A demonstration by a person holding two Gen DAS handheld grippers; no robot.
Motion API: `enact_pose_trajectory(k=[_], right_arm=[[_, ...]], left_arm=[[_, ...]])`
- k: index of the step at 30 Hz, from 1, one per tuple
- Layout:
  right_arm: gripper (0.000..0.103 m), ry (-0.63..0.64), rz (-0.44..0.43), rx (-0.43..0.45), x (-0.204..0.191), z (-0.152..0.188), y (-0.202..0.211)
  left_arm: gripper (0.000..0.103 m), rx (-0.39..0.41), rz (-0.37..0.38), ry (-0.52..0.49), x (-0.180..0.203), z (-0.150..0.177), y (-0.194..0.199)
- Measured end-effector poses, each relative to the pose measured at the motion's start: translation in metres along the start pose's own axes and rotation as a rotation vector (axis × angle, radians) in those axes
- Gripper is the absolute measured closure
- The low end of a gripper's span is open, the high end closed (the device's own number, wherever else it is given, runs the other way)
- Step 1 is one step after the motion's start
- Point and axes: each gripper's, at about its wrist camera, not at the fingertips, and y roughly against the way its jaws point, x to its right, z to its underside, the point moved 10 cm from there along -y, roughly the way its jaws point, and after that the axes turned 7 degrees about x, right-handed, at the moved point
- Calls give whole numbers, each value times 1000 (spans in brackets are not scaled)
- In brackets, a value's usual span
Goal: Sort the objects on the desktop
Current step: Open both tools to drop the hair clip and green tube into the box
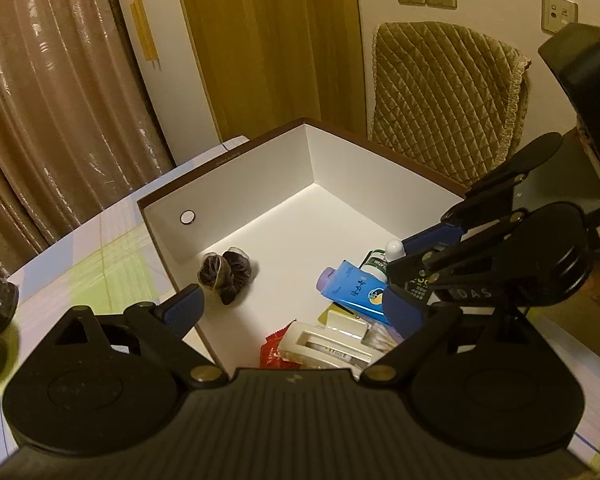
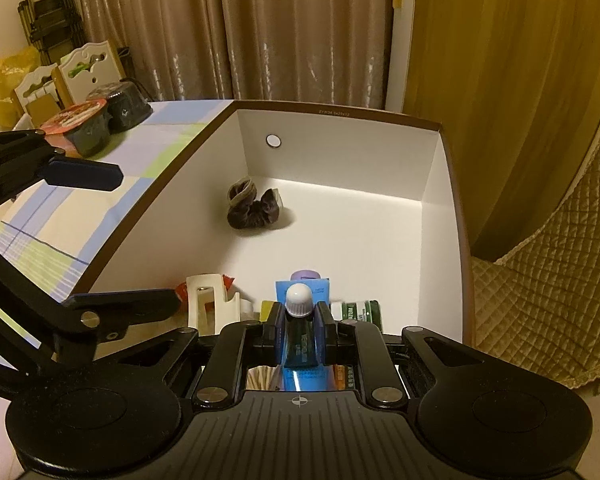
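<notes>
box sits on a table with a checked cloth, white inside, brown rim. right gripper is pinched on a dark tube with a white cap, held over the box's near edge; the same tube shows between its blue pads in the left wrist view. left gripper is spread wide, one finger outside the box's left wall, the other over the clutter at the near side. on the box floor a scrunchie lies alone near the far left corner. along the near edge lie a blue tube, a green tube, a white clip, a red packet and cotton swabs. two dark cups stand at the table's far left corner.
</notes>
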Motion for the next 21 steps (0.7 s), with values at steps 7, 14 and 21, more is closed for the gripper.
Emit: enact_pose_trajectory(k=[7, 14, 21], right_arm=[[89, -10, 10, 15, 2, -1, 4], [89, -37, 27, 42, 3, -3, 13], [0, -65, 69, 118, 10, -10, 26]], left_arm=[[9, 13, -20, 15, -4, 0, 9], [9, 20, -48, 35, -9, 0, 17], [9, 29, -89, 75, -16, 1, 28]])
